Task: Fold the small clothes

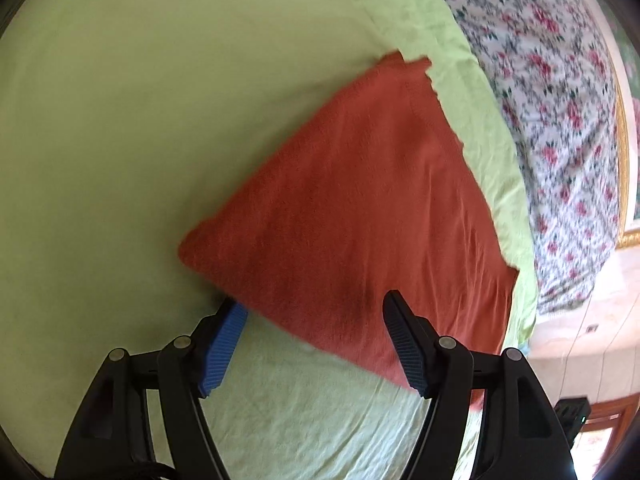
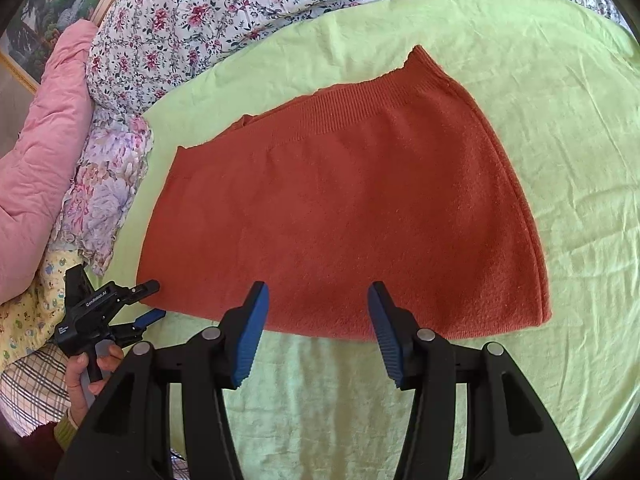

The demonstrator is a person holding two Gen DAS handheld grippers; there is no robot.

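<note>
Rust-red knit skirt, ribbed waistband, flat on wrinkled lime sheet.

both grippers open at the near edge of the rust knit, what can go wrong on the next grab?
1. The rust knit garment looks already doubled; a shallow pinch by the right gripper may lift only the top layer.
2. The left gripper sits at the garment's near corner; its fingers may catch the wrinkled green sheet too.
3. Uneven lifts could skew the ribbed waistband.
</note>
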